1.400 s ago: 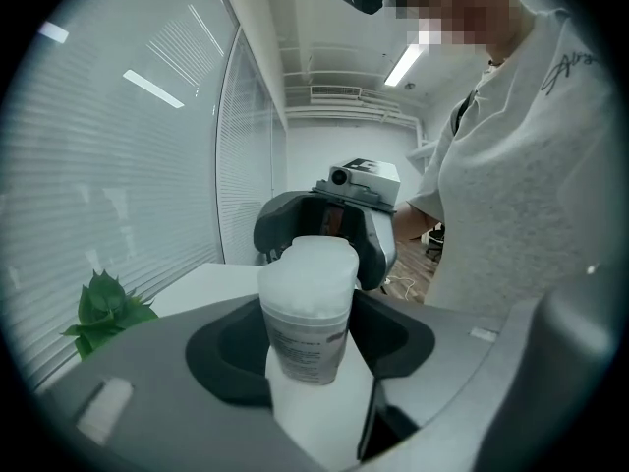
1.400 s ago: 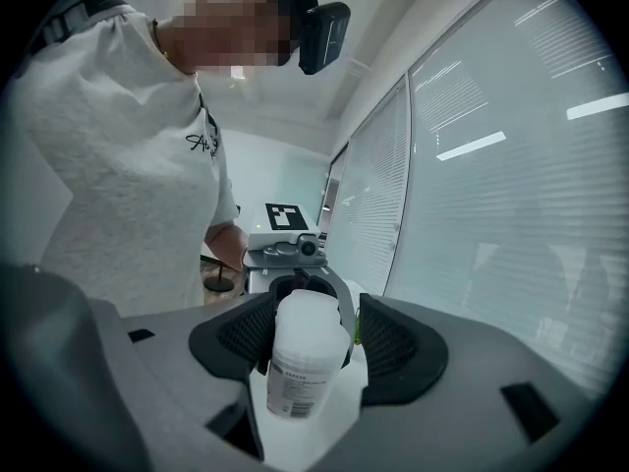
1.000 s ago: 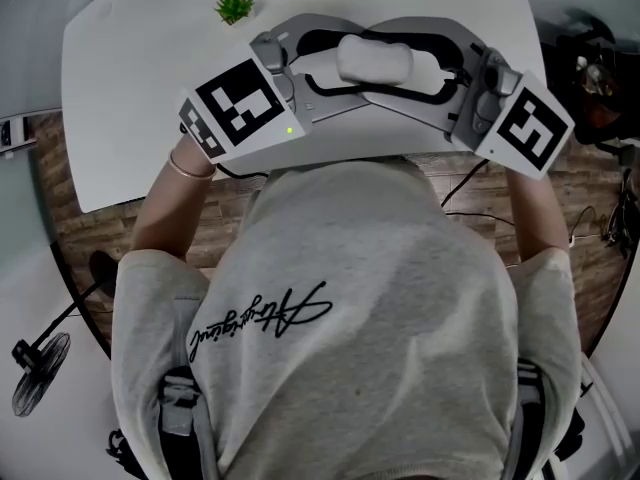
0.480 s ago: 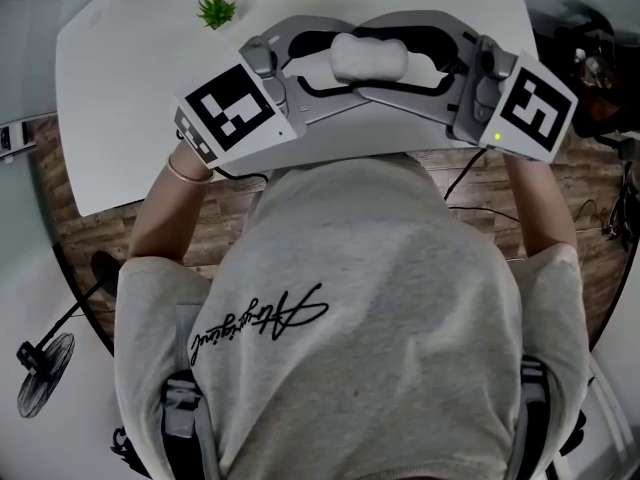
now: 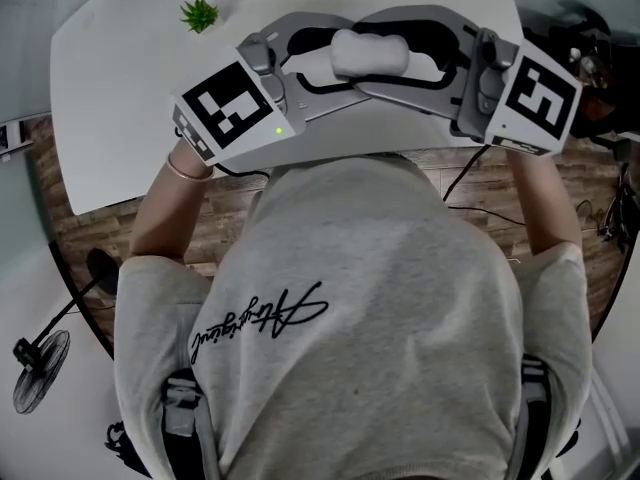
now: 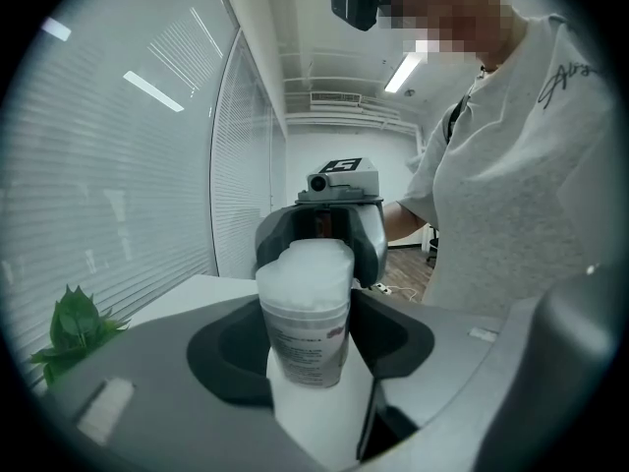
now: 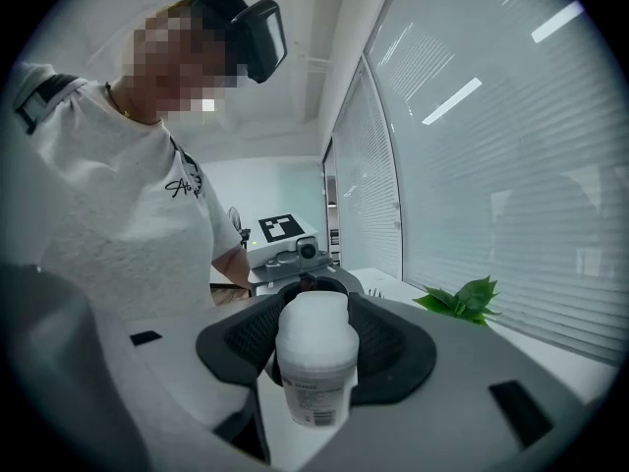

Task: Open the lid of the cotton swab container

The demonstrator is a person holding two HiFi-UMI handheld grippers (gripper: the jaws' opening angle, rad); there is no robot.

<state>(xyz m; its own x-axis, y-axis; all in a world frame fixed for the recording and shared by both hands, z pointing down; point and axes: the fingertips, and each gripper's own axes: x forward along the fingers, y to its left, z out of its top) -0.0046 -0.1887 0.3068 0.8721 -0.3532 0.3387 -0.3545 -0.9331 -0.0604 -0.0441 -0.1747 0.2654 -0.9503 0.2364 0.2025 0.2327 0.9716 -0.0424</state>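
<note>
Label print on cotton swab container (image 7: 315,386) too small to read; plant (image 6: 74,332) left of container, pot hidden behind left gripper (image 6: 307,340); table (image 5: 120,88) edge nr container covered by person's torso (image 5: 360,288) in head view.

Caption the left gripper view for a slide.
Left claw and facing right claw grip the cotton swab container from opposite ends.

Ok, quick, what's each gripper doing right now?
Left gripper: closed on the cotton swab container.
Right gripper: closed on that cotton swab container too.
</note>
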